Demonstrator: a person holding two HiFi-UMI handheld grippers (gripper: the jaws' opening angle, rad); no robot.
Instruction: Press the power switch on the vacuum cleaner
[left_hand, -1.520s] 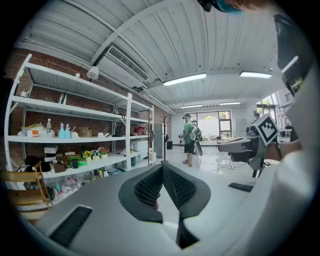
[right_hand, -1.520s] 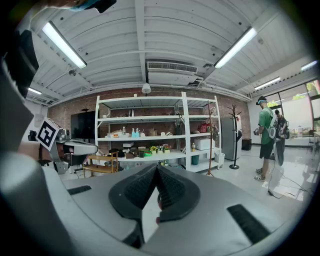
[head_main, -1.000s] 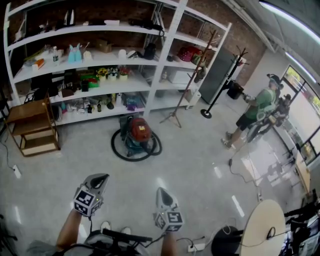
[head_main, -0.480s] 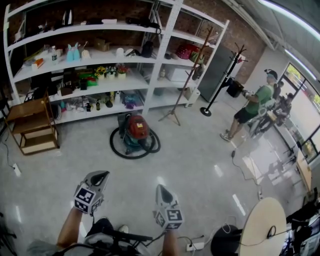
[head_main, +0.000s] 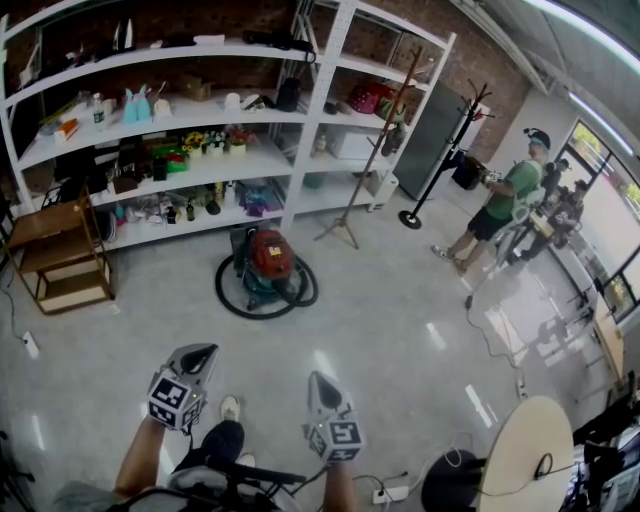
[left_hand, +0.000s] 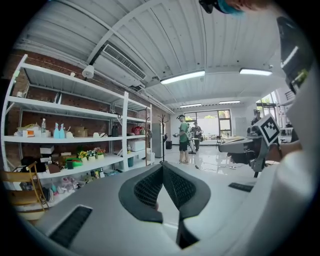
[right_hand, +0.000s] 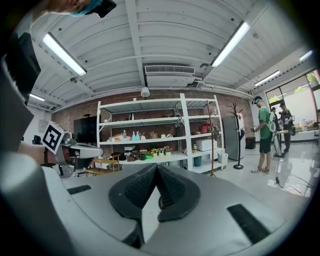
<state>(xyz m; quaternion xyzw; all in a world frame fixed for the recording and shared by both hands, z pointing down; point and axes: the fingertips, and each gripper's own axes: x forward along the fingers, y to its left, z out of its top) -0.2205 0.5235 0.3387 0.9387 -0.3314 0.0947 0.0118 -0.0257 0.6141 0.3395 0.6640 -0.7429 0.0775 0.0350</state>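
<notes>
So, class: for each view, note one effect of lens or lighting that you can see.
Head view: fisheye bows the white shelving, and bright glare patches lie on the glossy floor. Left gripper view: black vignette at the corners. Right gripper view: the ceiling strip light is blown out white.

The left claw (head_main: 199, 353) and the right claw (head_main: 319, 382) are held low in front of the body, side by side and apart, both pointing forward. Each claw's jaws meet at the tips with nothing between them. The left forearm (head_main: 133, 462) is bare. One foot (head_main: 230, 407) is set forward between the claws.
</notes>
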